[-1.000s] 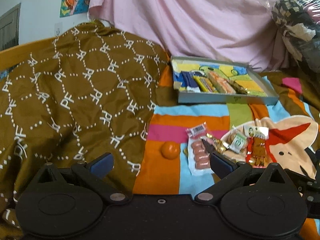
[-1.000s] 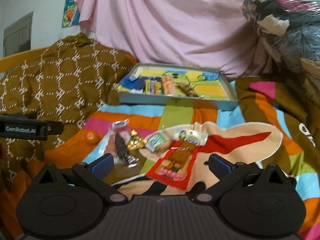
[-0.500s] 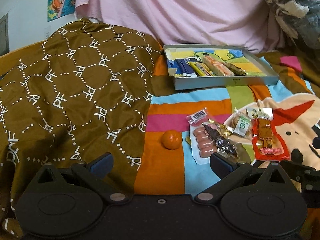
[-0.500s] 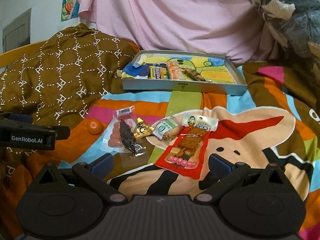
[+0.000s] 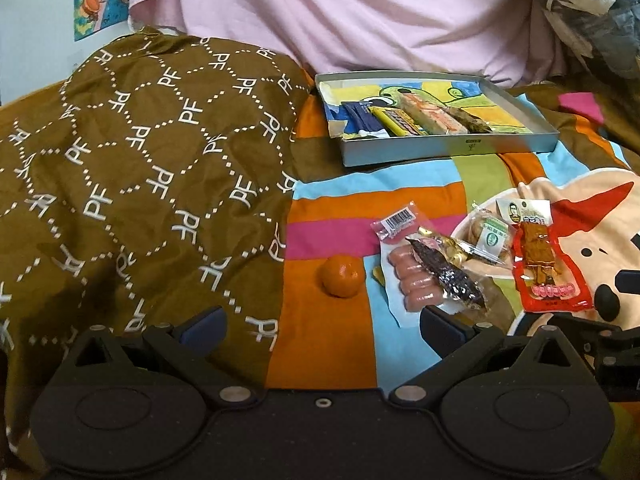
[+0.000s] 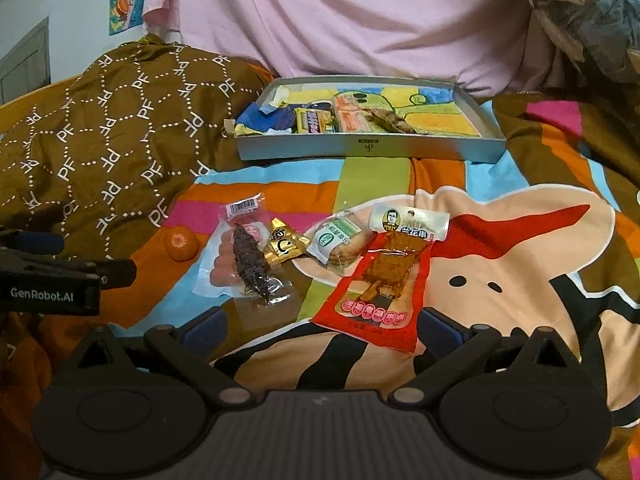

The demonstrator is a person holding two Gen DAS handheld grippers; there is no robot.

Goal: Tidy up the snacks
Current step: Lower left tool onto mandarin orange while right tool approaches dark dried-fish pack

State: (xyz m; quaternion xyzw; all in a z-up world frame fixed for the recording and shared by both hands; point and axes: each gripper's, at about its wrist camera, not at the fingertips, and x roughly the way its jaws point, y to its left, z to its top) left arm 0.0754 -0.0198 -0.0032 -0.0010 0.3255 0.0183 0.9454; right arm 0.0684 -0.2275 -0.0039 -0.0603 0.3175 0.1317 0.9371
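Loose snacks are lying in a cluster on the bed, mid-frame in both wrist views. From the right wrist: red pouch (image 6: 386,280) at centre, just ahead of the right tool (image 6: 320,330); green-label pack (image 6: 338,242) at its 10 o'clock, touching; gold candy (image 6: 285,246) further toward 9; dark strip pack (image 6: 252,266) lying on top of the sausage pack (image 6: 222,260); tangerine (image 6: 181,243) out at 9, apart from the rest.

The tray (image 6: 368,148) is sitting at 12 o'clock from the cluster, well apart, already holding several packs along its left half; the right half is looking free.

We're holding both tools wide, carrying nothing. The left tool (image 5: 320,326) is hovering near the tangerine (image 5: 343,277) and the sausage pack (image 5: 414,280), with the tray (image 5: 448,152) at its 1 o'clock.

We're judging the step as picking the next snack for the tray. The red pouch looks like the right tool's natural target, sitting between its fingers' line.

Tips:
- Flat pouch on soft bedding: we're suggesting coming in low and pinching a long edge, not pressing down on it.
- Green-label pack is touching the pouch; lift clear before travelling.
- Dark strip is stacked on the sausages; take it first.
- Tangerine may roll on the fabric; close on it squarely.
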